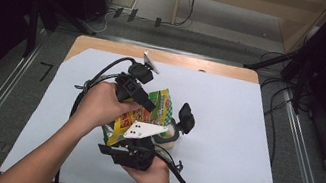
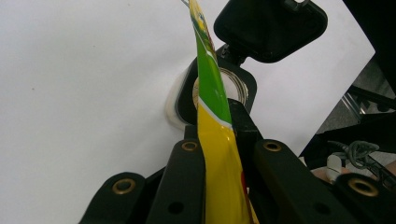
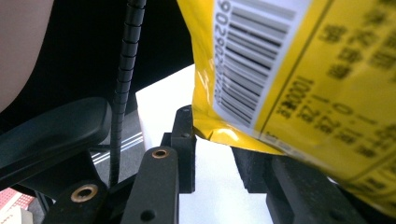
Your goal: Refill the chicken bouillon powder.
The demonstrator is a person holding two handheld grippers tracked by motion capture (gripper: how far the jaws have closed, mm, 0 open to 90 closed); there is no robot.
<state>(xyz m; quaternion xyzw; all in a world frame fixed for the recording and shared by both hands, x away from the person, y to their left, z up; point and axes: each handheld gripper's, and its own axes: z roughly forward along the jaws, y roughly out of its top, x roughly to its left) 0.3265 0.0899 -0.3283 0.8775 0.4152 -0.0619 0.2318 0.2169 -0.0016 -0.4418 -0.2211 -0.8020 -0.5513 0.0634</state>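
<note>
1. The left gripper (image 1: 147, 103) is clenched on the pouch (image 1: 147, 114), a yellow-and-green packet held above the worktop (image 1: 244, 136).
2. In the left gripper view the pouch (image 2: 215, 140) stands on edge, pinched tight between the two black jaws, its green top rising past them.
3. Just behind the pouch sits a white jar (image 2: 173, 105), its open mouth facing the camera.
4. The right gripper (image 1: 185, 118) comes up from below the pouch; one pad stands just right of the pouch's top, beside the jar (image 1: 169, 136).
5. In the right gripper view the pouch (image 3: 289, 79) hangs over the jaws, barcode showing, its lower corner touching one jaw.
6. Whether the right gripper is squeezing anything I cannot tell; its jaws stand partly apart.
7. White paper (image 1: 94, 125) lies on the worktop under the pouch.
</note>
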